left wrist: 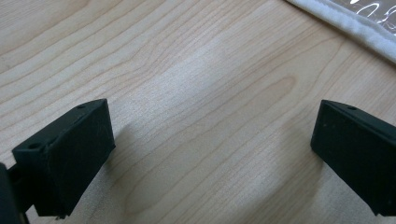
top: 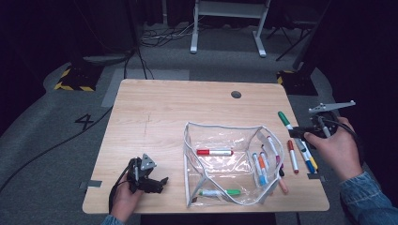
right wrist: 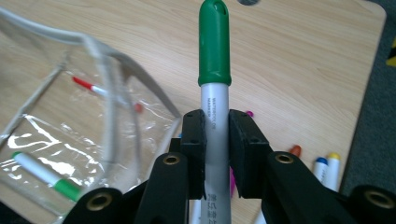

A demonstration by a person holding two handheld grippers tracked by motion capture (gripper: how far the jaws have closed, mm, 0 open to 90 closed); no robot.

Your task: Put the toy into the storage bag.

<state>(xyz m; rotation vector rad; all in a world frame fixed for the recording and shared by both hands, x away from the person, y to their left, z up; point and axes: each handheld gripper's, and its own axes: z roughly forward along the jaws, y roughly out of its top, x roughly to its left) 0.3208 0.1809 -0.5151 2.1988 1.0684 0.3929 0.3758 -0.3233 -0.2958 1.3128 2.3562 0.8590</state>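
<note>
A green-capped marker (right wrist: 215, 93) is clamped between the pads of the right tongs (right wrist: 215, 149), held above the desk (top: 155, 108) just right of the clear pouch (top: 225, 140) — cap pointing away. The left tongs (left wrist: 212, 149) are spread wide over bare wood near the desk's front left — nothing is gripped.

Markers (top: 214, 152) in pouch (top: 190, 154) (others beside)
</note>
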